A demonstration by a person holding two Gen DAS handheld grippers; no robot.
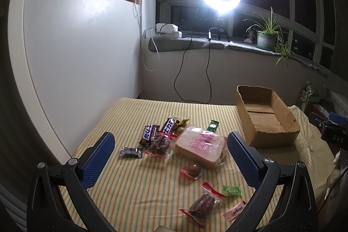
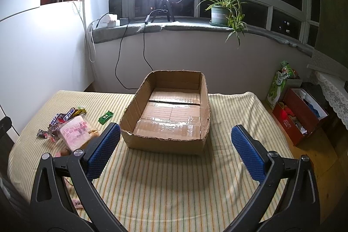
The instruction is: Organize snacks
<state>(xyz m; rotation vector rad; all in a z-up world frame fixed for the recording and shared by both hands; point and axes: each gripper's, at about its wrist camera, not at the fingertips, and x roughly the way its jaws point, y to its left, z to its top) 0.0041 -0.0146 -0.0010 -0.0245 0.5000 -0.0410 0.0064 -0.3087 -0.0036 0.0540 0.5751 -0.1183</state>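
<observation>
Left gripper (image 1: 171,145): spread wide, holding nothing, above snacks.
Right gripper (image 2: 175,136): spread wide, holding nothing, facing cardboard box (image 2: 204,88).
Bread pack (image 1: 199,146): beside choc bars (image 1: 148,134).

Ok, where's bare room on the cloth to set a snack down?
Inside the cardboard box, which holds nothing, and the striped cloth in front of it. Left of the box is crowded: bread pack, chocolate bars, scattered candies.

Both wrist views face window; share cardboard box (image 1: 266,116), left nearer snacks.
</observation>
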